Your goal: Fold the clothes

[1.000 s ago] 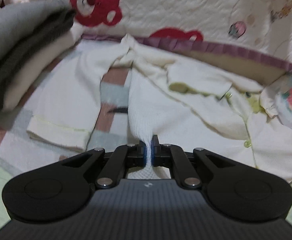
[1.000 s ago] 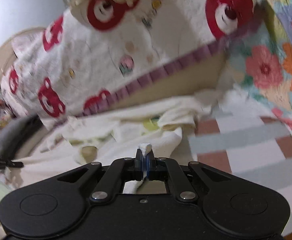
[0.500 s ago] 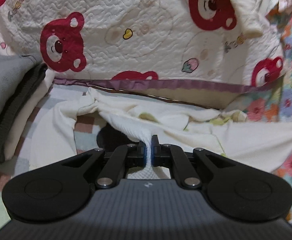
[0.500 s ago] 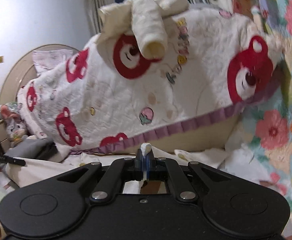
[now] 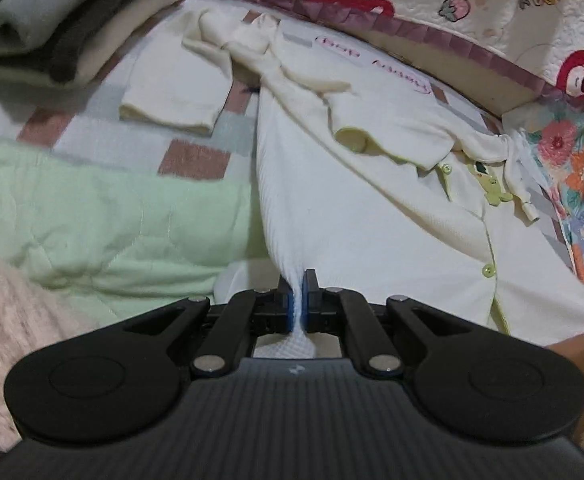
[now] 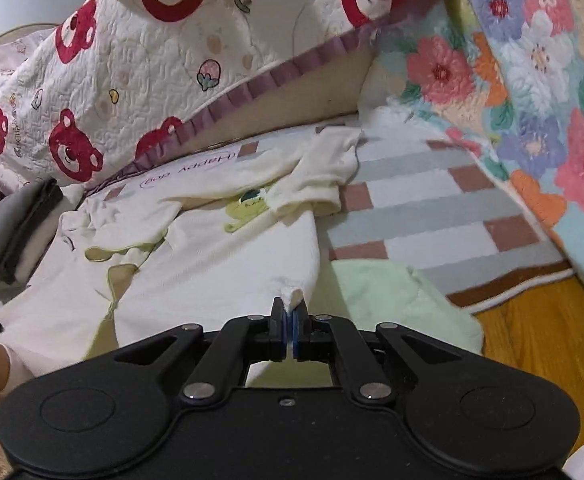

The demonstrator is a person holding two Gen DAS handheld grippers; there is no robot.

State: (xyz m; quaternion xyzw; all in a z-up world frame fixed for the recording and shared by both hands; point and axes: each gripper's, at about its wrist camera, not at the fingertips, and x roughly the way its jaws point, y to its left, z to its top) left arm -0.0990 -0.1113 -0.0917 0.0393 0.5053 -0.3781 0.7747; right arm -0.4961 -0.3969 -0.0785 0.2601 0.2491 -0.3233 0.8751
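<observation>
My left tool (image 5: 298, 296) is clenched on the cream shirt's (image 5: 372, 208) hem corner, my right tool (image 6: 289, 314) on the other, so the hem stays stretched for laying it flat. The shirt lies spread on the bed (image 6: 432, 204); half a second ago it hung lifted and bunched

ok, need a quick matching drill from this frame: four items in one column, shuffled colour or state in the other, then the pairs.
Items:
1. cream shirt
2. folded clothes stack
3. quilt
4. left gripper

Descriptions:
A. grey
B. red bear print
C. shut on fabric
D. yellow-green buttons

Pairs: 1-D, 2-A, 3-B, 4-C
</observation>
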